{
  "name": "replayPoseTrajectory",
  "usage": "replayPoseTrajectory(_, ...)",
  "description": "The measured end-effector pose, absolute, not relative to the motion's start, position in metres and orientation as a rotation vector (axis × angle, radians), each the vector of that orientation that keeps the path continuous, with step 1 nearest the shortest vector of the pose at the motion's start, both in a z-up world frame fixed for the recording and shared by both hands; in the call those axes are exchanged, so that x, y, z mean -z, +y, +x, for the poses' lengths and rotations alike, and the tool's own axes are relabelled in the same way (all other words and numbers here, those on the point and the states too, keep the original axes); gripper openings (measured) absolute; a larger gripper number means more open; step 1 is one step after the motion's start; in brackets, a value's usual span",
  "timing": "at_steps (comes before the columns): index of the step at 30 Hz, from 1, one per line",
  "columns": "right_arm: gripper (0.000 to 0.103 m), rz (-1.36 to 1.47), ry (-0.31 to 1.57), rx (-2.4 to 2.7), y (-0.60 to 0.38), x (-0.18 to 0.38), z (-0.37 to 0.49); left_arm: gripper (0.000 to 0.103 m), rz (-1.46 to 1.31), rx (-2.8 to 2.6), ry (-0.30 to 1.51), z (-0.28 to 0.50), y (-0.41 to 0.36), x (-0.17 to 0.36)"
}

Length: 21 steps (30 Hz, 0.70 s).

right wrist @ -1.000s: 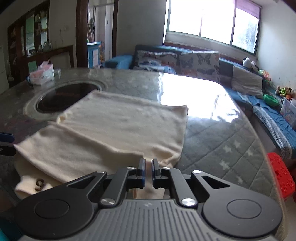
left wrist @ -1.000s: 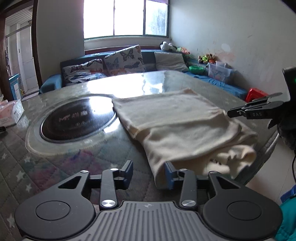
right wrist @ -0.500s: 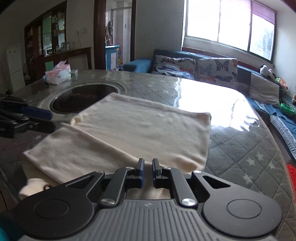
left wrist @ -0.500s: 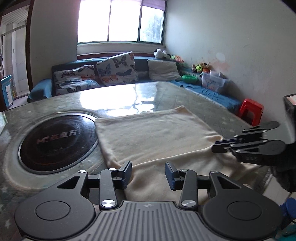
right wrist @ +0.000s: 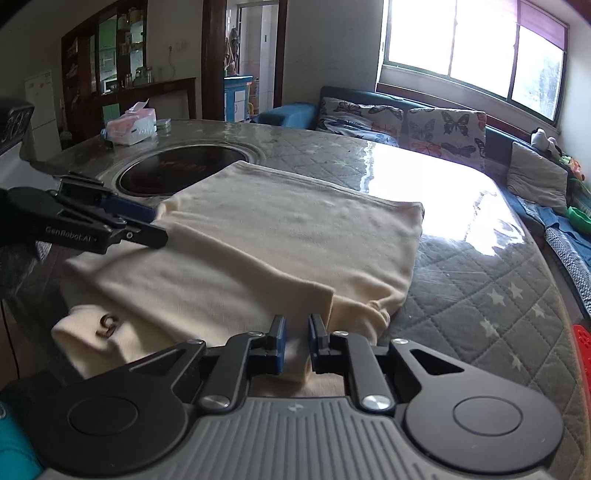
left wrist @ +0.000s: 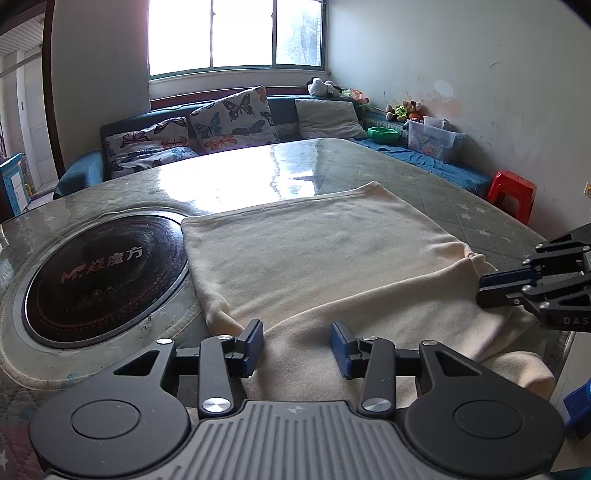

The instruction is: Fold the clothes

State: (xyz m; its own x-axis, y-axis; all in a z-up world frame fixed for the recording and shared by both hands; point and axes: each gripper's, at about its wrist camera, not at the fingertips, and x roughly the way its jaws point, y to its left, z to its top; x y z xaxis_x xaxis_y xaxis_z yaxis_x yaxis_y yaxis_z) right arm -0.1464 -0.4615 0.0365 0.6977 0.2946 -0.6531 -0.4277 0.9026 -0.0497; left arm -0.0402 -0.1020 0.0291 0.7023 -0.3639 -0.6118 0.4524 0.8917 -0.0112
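A living room with a bright window (left wrist: 236, 33) and a blue sofa (left wrist: 177, 147) carrying butterfly cushions (left wrist: 232, 118) lies behind a large table (right wrist: 480, 280) covered in grey quilted, star-printed cloth under a glossy sheet. A round black hob (left wrist: 99, 269) is set into the table, and a tissue pack (right wrist: 129, 127) sits at the far edge in the right wrist view. A red stool (left wrist: 511, 194) stands by the wall.

A cream garment (left wrist: 332, 266) lies folded on the table just beside the hob, its left edge touching the hob's rim. A folded-over layer runs across the near part, and the nearest end hangs over the table edge, where a small brown mark shows on the fabric in the right wrist view.

The left gripper (left wrist: 297, 347) is low over the near left part of the garment, its blue-padded fingers (left wrist: 251, 345) spread wide with cloth beneath the gap and nothing held between them.

The right gripper (right wrist: 294, 345) is at the near right corner of the folded layer. Its fingers (right wrist: 277, 345) stand only a narrow gap apart, with cream fabric showing in and below that gap; I cannot tell whether they pinch it or merely sit over it.
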Motion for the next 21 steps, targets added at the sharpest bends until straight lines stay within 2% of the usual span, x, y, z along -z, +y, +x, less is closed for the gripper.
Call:
replayPoseTrajectory(18,0.018,-0.218,0.676,-0.436,-0.464,-0.041,-0.178,0.058,0.38,0.571,0.58,-0.136,-0.089,-0.041)
replayPoseTrajectory(21,0.025,-0.224,0.658,-0.439,-0.464,-0.047,-0.184,0.059,0.451,0.621,0.552,-0.149,-0.097,-0.035)
